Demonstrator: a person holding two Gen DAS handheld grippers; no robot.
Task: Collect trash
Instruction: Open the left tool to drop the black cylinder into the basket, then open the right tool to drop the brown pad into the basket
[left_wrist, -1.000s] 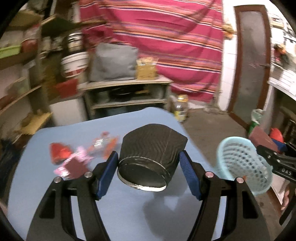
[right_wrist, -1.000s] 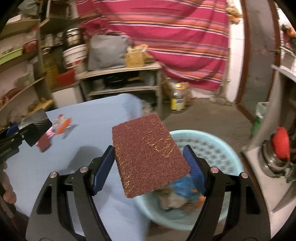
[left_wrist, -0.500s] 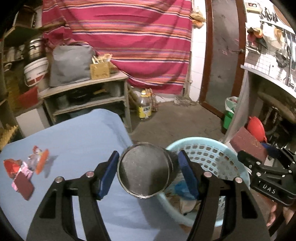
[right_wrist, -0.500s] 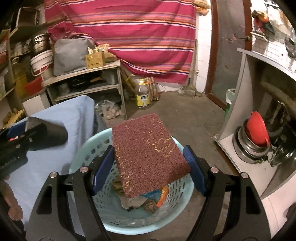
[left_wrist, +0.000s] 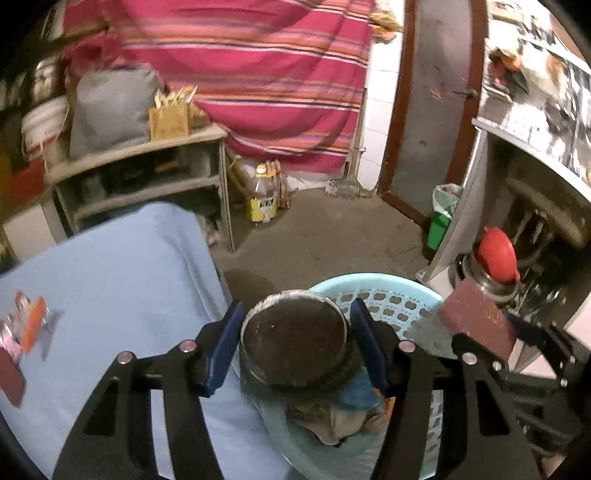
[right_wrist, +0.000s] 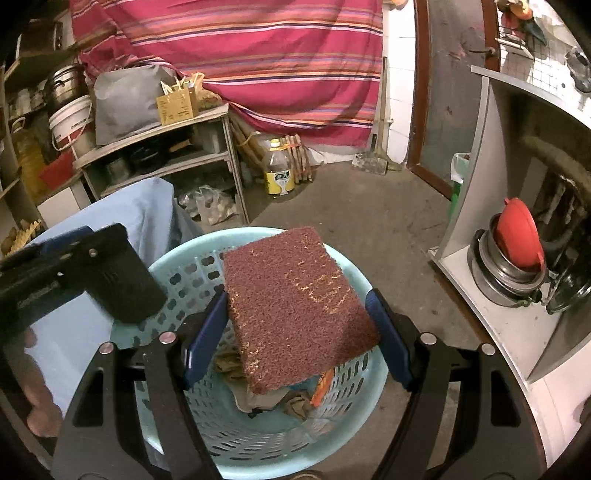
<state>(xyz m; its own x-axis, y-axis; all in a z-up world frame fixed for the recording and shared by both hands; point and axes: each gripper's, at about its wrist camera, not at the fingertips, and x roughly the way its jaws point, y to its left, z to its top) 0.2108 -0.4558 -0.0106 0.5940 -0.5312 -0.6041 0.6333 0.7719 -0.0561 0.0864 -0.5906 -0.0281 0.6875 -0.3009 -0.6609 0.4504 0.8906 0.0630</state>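
Observation:
My left gripper (left_wrist: 295, 343) holds a black cup (left_wrist: 295, 339) between its blue pads, its round end toward the camera. The jaws are closing on it. The cup hangs over the left side of the light blue perforated basket (left_wrist: 391, 286), beside the blue-clothed table (left_wrist: 110, 280). In my right gripper (right_wrist: 295, 332), which is shut on it, a maroon scouring pad (right_wrist: 295, 302) tilts above the middle of the basket (right_wrist: 177, 258). Crumpled brown, blue and orange trash (right_wrist: 288, 398) lies in the basket. Several bright wrappers (left_wrist: 29, 325) remain on the table's left edge.
The basket stands on the concrete floor between the table and a metal cabinet (right_wrist: 480, 184) that holds pots with a red lid (right_wrist: 517, 236). Behind are a wooden shelf unit (left_wrist: 147, 177), a yellow-labelled bottle (left_wrist: 262, 199), a green bin (left_wrist: 439, 229) and a door.
Both grippers swung right from over the table to above the basket and sank a little. The cup now hangs over the basket's left rim, the pad over its middle.

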